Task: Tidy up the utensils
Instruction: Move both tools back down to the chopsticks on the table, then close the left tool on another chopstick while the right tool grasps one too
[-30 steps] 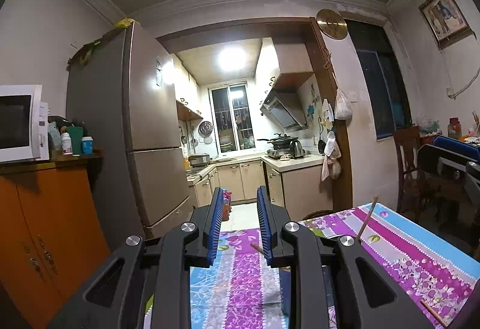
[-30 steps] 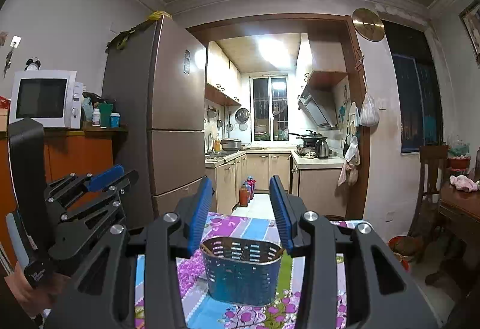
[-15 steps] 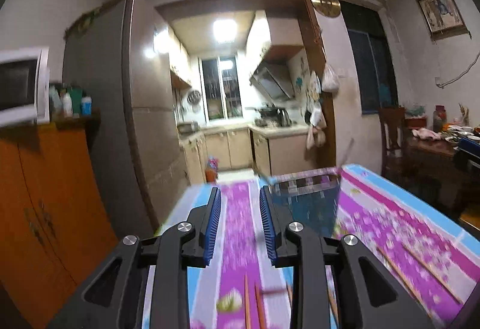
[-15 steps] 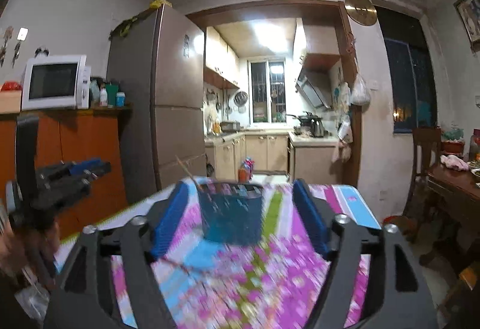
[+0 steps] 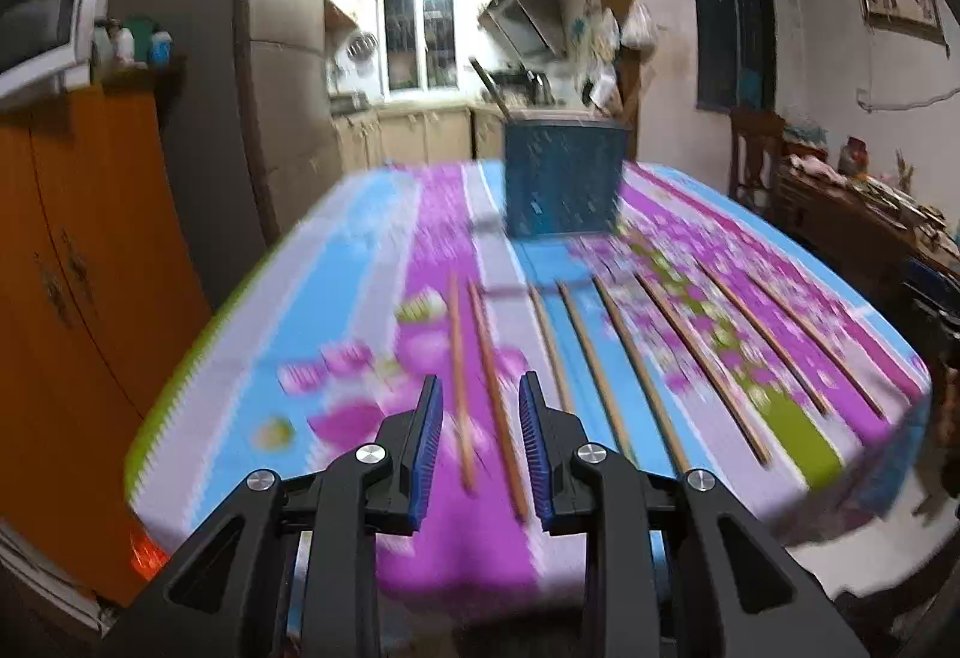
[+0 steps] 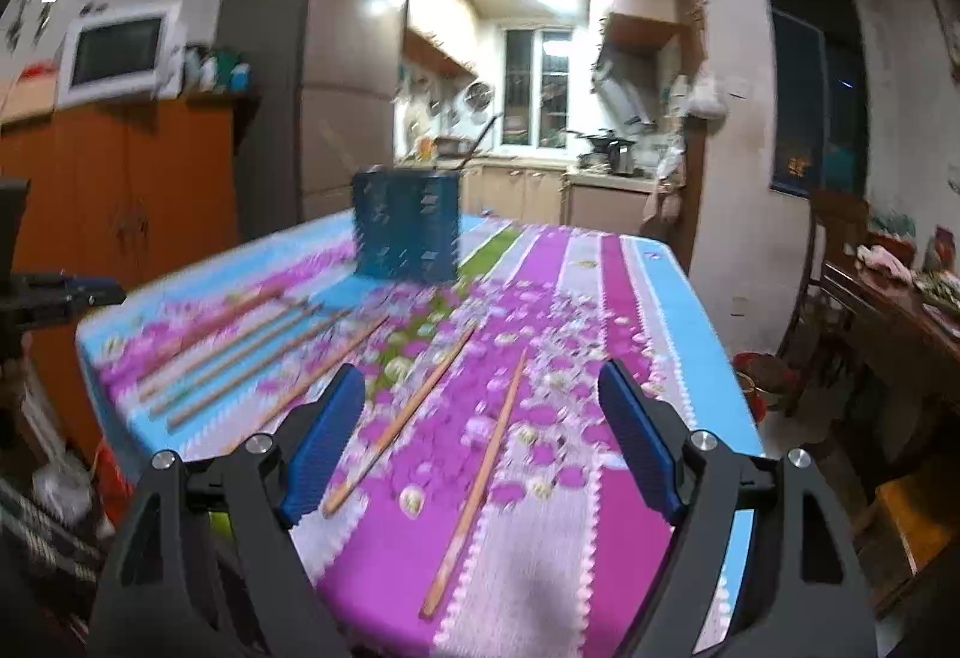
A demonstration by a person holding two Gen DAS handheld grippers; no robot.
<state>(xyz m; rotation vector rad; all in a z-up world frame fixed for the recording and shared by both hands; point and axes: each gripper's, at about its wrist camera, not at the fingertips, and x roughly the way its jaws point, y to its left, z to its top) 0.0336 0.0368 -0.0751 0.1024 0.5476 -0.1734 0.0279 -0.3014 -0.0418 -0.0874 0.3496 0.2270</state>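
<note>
Both cameras have tipped down from the kitchen doorway onto the flowered purple-and-blue tablecloth [image 5: 372, 250]! The right gripper [image 6: 480, 406] has just been opening; its blue pads stand wide, nothing between them. The left gripper [image 5: 480, 412] points down at the cloth, jaws narrowly apart, gripping nothing. Count them: eight wooden chopsticks [image 5: 612, 358] lie loose in a row on the near side of the dark blue perforated plastic basket [image 5: 561, 181], and one more stick [image 5: 489, 88] stands inside it. Two chopsticks run between the left pads in view, untouched.
</note>
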